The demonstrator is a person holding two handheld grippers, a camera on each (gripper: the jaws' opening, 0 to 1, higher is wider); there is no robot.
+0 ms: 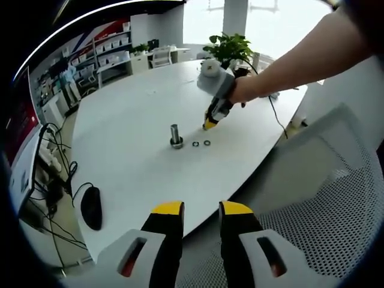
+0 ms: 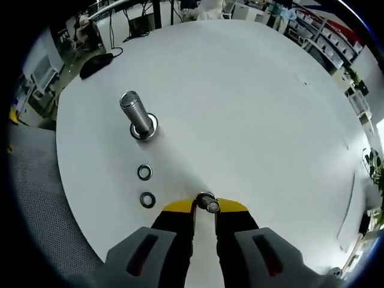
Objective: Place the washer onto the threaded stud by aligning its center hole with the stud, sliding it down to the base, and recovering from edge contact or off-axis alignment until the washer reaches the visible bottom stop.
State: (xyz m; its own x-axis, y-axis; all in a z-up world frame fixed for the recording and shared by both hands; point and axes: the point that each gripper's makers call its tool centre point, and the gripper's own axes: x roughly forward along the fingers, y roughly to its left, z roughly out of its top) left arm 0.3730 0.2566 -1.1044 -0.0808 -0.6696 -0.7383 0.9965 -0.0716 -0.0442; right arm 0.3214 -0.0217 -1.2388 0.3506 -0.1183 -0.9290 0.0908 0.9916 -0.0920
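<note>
The right gripper [image 2: 205, 204] pinches a washer [image 2: 207, 203] for the upright stud [image 2: 137, 115] mid-table [image 2: 252, 96]; the left gripper [image 1: 200, 210], slightly spread, waits off the edge.

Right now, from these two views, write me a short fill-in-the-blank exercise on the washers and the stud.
1. The right gripper is shut on a ____.
2. The number of washers lying loose on the table is ____.
3. The threaded stud stands ____ on the table.
4. The left gripper holds ____.

Missing words: washer; two; upright; nothing
</note>
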